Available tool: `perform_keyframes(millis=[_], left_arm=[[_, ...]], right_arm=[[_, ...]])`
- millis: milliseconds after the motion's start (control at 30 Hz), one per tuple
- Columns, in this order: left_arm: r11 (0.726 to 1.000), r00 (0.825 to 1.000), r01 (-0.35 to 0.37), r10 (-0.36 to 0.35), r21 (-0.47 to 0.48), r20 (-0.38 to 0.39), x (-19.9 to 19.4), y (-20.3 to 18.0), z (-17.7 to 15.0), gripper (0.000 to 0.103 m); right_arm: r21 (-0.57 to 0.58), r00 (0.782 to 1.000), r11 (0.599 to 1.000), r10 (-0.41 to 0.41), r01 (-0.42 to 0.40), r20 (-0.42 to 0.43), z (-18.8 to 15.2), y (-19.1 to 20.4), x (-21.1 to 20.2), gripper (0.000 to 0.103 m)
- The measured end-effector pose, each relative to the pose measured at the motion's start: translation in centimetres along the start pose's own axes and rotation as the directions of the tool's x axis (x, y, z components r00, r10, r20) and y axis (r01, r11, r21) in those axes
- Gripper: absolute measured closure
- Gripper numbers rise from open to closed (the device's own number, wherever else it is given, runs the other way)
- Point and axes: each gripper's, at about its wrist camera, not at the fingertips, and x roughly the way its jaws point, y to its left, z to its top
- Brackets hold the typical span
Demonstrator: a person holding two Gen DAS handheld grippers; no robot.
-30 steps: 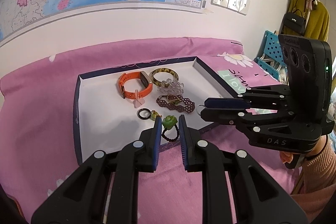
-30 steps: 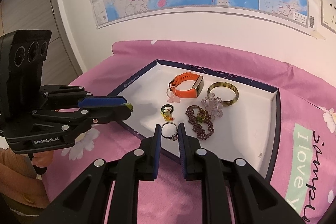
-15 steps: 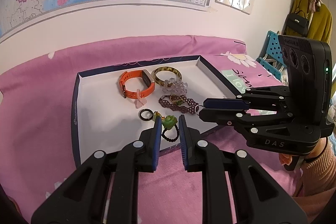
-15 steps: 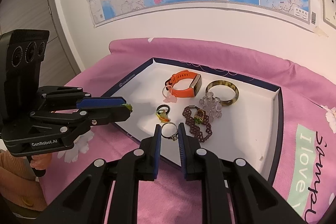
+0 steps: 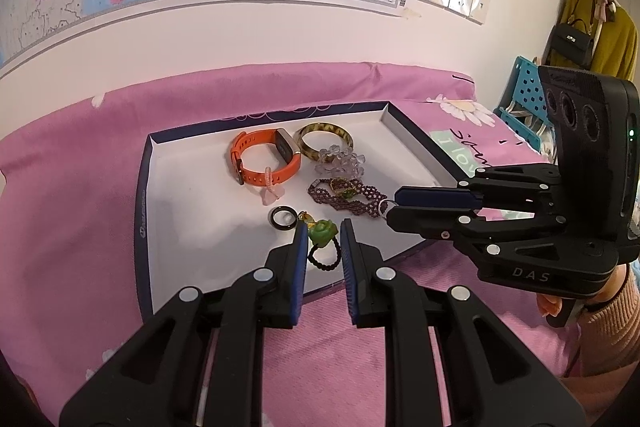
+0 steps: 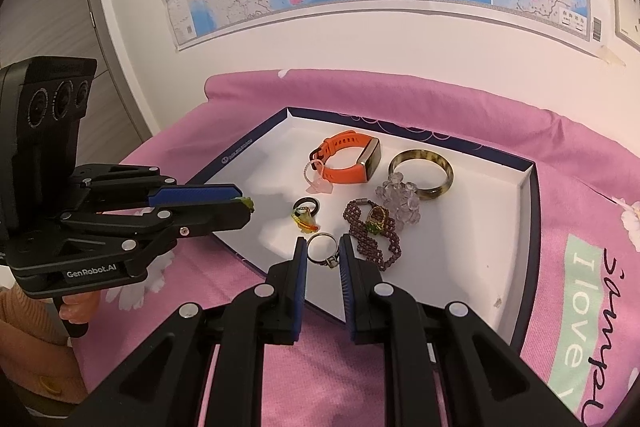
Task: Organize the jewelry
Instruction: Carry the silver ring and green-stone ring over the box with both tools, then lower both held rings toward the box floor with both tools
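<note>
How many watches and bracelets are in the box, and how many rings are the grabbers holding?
Watches: 1 (orange watch)
Bracelets: 3 (tortoiseshell bangle, clear crystal bracelet, purple beaded bracelet)
Rings held: 2 (green rose ring in the left gripper, silver ring in the right gripper)
Total: 6

"DAS" on right claw [image 5: 390, 209]; "GenRobot.AI" on left claw [image 6: 246, 205].

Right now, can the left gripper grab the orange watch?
Probably not yet. The left gripper is shut on the green flower ring, so its jaws are busy. The path across the tray to the orange watch looks free.
</note>
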Motion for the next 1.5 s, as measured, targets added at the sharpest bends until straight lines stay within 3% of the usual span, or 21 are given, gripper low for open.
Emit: perform_keyframes(millis=[1500], left_arm=[[1.000,0.999,-0.012,0.011,-0.025,-0.042,1.7,0.1,0.0,0.086]], right_arm=[[0.004,1.000,1.000,0.002,-0.002,-0.009,0.0,-0.1,0.7,0.089]])
